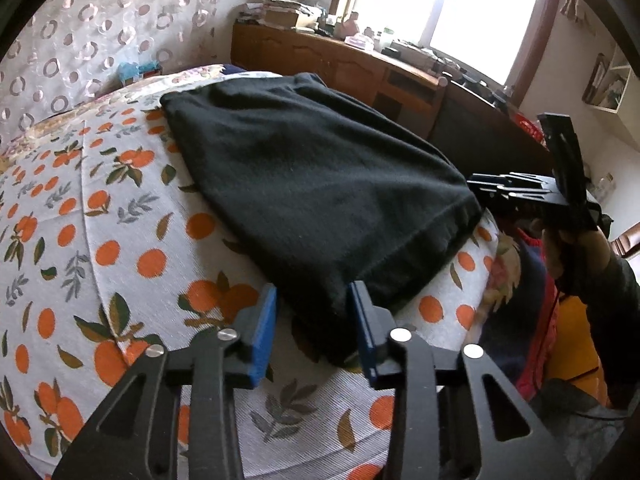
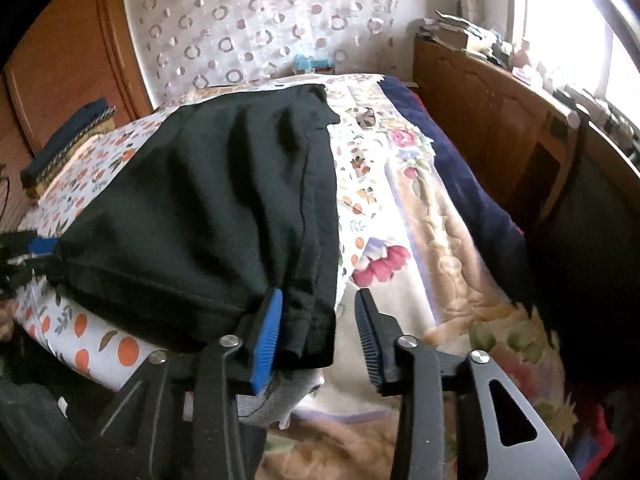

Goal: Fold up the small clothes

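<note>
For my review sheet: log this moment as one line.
black garment: spread on bed | left hand-held gripper: open, straddling near corner | right hand-held gripper: open at other corner | fold: not started

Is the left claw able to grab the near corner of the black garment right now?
Probably yes: the left claw already straddles the black garment corner, nothing between.

Wooden sideboard point(image 1: 340, 60) flanking bed point(image 1: 100, 240)

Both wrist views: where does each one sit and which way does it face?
Left wrist: on the left gripper, angled down at the black garment; the right gripper and the person's hand show.
Right wrist: on the right gripper, at the garment's other near corner; the left gripper shows.
Shared: garment, orange-print sheet.
</note>
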Available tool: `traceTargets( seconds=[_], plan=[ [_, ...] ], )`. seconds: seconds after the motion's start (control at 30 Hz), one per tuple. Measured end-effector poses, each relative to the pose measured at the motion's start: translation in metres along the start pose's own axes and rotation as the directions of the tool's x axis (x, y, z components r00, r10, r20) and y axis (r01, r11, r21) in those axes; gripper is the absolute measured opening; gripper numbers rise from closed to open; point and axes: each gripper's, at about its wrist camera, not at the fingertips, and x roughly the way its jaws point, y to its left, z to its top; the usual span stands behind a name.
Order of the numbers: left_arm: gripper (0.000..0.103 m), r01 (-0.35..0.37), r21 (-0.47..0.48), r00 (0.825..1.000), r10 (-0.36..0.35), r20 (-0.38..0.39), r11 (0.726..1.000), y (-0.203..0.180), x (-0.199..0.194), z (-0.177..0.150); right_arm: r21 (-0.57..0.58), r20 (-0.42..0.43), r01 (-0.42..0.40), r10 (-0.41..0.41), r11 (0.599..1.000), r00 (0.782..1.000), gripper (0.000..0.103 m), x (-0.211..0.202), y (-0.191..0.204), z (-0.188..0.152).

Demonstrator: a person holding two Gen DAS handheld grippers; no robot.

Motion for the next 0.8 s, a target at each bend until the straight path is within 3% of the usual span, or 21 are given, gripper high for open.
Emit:
traceTargets(
  seconds=[0.17,0.47,0.53,0.63,0.8],
  plan=[
    [0.027,0.001,0.007,1.000,-0.001,-0.014,1.000,-0.003,0.001,-0.003,0.032,-0.010,-0.069,0.070,0.997,0.998,0.042,-0.002,-0.004,-0.002],
    [0.026,0.007,-0.004,1.000,-0.007,-0.019,1.000,-0.002,0.002,-0.002,-0.004,-0.021,-0.088,0.088,0.996,0.996,0.042,-0.009,0.001,-0.009],
    [0.026,0.008,-0.003,1.000,-0.008,-0.019,1.000,-0.002,0.002,-0.002,-0.026,-0.017,-0.070,0.070,0.997,0.997,0.037,-0.011,0.004,-0.010],
    [0.023,0.003,0.001,1.000,-0.003,-0.019,1.000,-0.003,0.002,-0.002,-0.051,-0.005,-0.050,0.050,0.997,0.999,0.017,-0.012,0.007,-0.008],
    [0.010,-0.005,0.004,1.000,0.005,-0.007,1.000,-0.004,0.000,0.000,-0.100,0.044,-0.070,0.074,0.993,0.996,0.010,-0.016,0.016,-0.011]
  ],
)
